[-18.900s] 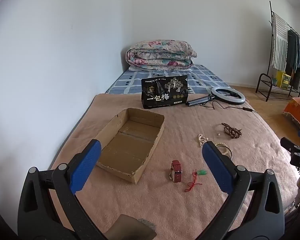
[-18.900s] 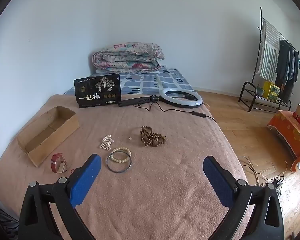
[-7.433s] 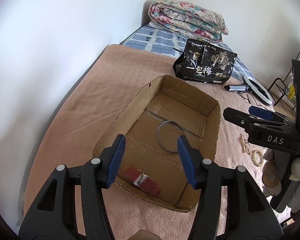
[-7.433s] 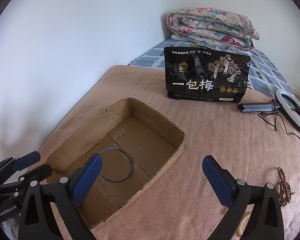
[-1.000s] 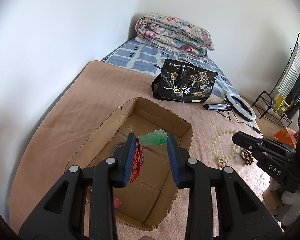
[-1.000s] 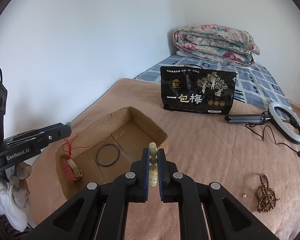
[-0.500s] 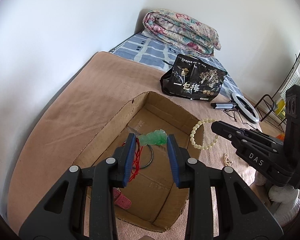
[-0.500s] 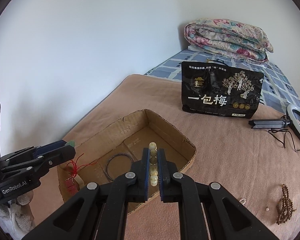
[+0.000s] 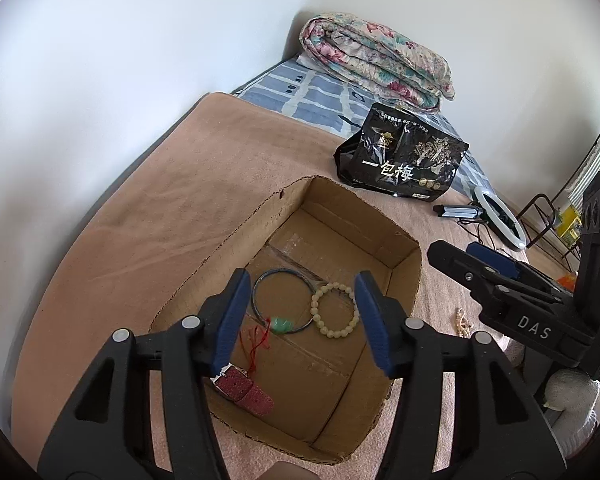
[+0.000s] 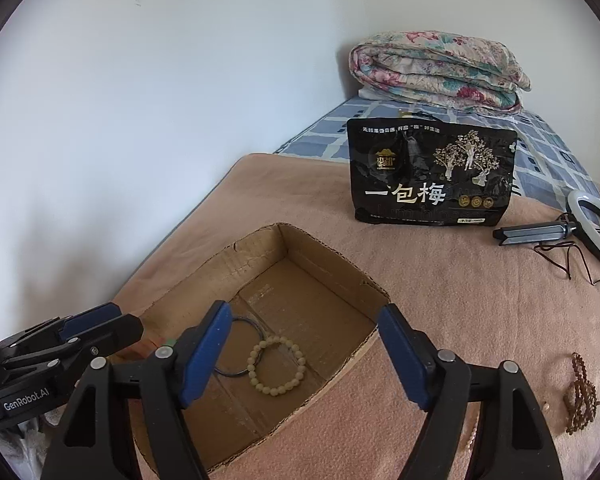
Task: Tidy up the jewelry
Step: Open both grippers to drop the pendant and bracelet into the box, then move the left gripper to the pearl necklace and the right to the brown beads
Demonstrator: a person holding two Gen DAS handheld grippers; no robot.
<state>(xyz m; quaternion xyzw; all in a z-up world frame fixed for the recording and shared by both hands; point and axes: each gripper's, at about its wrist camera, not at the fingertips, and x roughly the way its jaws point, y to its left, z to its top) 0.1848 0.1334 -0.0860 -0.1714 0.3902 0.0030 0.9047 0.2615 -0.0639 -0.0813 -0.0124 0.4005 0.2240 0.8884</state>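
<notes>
A shallow cardboard box [image 9: 404, 240] lies on the tan blanket. On its floor rest a thin dark bangle [image 9: 283, 270], a green pendant on red cord [image 9: 281, 325] across the bangle's near edge, a pale bead bracelet [image 9: 336, 334] beside it and a red watch strap [image 9: 244, 390]. My left gripper [image 9: 301, 278] hovers over the box with its jaws opening and nothing between its pads. My right gripper [image 10: 304, 310] hangs above the box's right side, its jaws opening too, and the bead bracelet [image 10: 278, 391] lies loose beneath it, overlapping the bangle [image 10: 244, 319].
A black snack bag [image 10: 430, 176] stands behind the box [image 10: 324, 248]. A ring light [image 10: 592, 216] and its cable lie at the far right. Brown prayer beads [image 10: 580, 394] and a pearl string [image 9: 462, 322] rest on the blanket right of the box. A folded quilt [image 10: 436, 72] sits at the wall.
Both grippers have opened. The green pendant fell from the left jaws onto the box floor. The bead bracelet fell from the right jaws and now lies beside the bangle.
</notes>
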